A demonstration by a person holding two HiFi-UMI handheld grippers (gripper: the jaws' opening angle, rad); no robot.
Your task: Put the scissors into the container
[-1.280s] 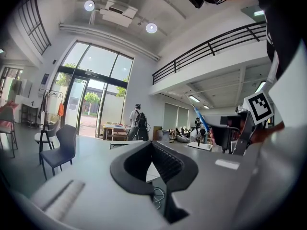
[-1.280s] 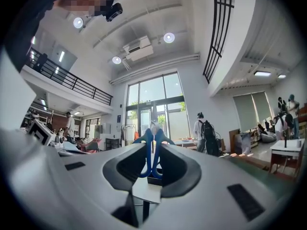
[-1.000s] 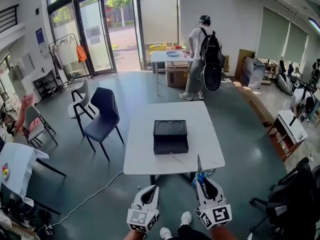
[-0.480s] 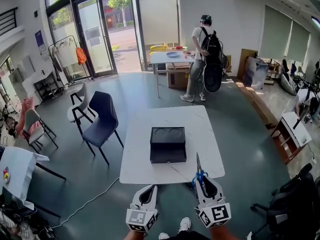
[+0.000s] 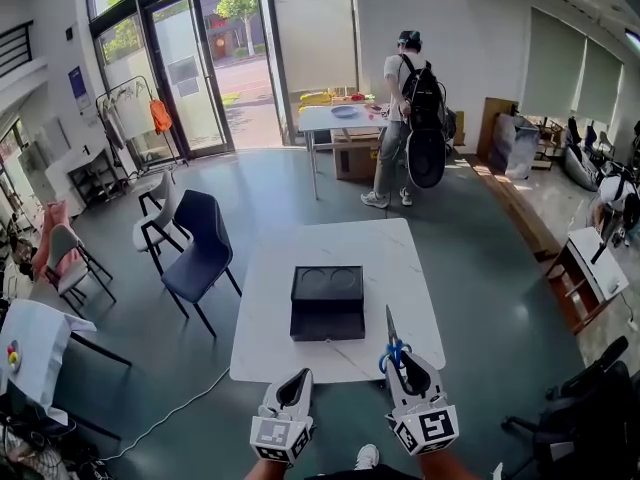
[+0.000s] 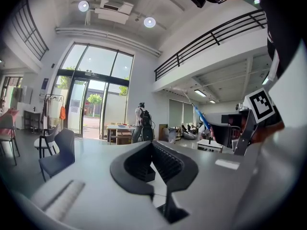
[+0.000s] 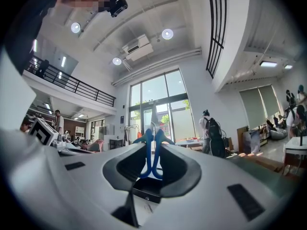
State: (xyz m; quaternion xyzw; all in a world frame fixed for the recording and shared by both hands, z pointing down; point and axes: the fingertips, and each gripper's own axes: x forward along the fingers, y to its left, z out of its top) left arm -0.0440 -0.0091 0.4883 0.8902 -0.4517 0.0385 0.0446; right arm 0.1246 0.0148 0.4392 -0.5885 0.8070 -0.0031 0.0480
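Observation:
A black container [image 5: 327,303] with two round hollows in its top sits in the middle of the white table [image 5: 400,258]. My right gripper [image 5: 401,356] is shut on the blue handles of the scissors [image 5: 391,343], over the table's near edge, just right of the container. The blades point up and away. In the right gripper view the scissors [image 7: 149,152] stand upright between the pads of my right gripper [image 7: 152,146], with the container [image 7: 148,188] below. My left gripper [image 5: 297,377] hangs near the table's front edge, shut and empty. In the left gripper view my left gripper [image 6: 152,143] holds nothing.
A dark blue chair [image 5: 198,250] and a white one [image 5: 160,213] stand left of the table. A person with a backpack [image 5: 407,103] stands at a far table [image 5: 340,116]. A low shelf [image 5: 585,268] and a black office chair [image 5: 585,413] are on the right. A cable [image 5: 170,403] lies on the floor.
The table and container have come nearer and lower in the head view. Both grippers keep their pose, and the scissors stay in the right one.

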